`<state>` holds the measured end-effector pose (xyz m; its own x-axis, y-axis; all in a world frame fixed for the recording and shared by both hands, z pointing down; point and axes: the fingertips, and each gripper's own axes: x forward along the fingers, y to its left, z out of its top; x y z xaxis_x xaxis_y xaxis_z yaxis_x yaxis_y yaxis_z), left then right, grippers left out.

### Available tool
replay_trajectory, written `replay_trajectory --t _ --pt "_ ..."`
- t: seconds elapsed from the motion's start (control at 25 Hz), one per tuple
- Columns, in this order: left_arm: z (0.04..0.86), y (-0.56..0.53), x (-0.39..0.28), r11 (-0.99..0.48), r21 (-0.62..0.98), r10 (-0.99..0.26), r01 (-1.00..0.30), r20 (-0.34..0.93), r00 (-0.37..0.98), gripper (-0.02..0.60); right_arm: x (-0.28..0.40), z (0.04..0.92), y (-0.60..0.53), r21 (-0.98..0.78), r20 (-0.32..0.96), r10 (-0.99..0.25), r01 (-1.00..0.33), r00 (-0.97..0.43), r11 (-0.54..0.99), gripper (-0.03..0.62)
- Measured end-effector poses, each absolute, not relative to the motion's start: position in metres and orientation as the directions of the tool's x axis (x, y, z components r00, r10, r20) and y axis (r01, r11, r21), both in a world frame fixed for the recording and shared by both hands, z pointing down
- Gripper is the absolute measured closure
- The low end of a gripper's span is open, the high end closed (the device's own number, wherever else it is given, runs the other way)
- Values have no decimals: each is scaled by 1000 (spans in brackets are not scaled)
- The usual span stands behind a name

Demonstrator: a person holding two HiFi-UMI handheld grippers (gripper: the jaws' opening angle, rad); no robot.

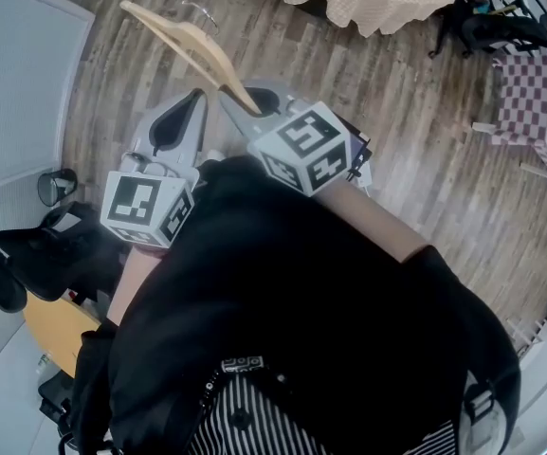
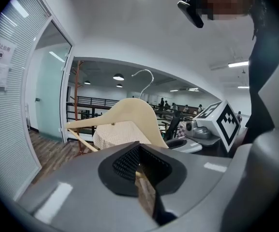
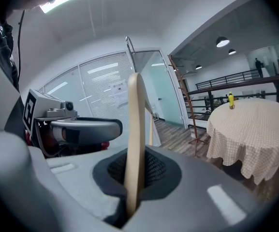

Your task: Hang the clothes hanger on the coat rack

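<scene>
A pale wooden clothes hanger with a metal hook sticks up and to the left out of my right gripper, which is shut on its lower end. In the right gripper view the hanger stands edge-on between the pads of that gripper. My left gripper is just left of it, apart from the hanger, shut with nothing between its jaws. The brown coat rack stands ahead by the glass door, and it is also in the left gripper view.
A round table with a cream checked cloth stands right of the rack, with a yellow bottle on it. A glass partition with blinds runs along the left. A checked chair is at the far right. The floor is wood planks.
</scene>
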<state>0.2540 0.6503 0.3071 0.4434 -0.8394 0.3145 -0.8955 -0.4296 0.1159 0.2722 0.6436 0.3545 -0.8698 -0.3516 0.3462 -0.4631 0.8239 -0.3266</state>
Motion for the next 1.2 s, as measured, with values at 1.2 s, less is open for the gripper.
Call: replay_trajectory --t 1.2 --pt "323 578 198 -561 205 -745 -802 298 597 581 224 368 575 -323 403 -456 -589 -794 741 593"
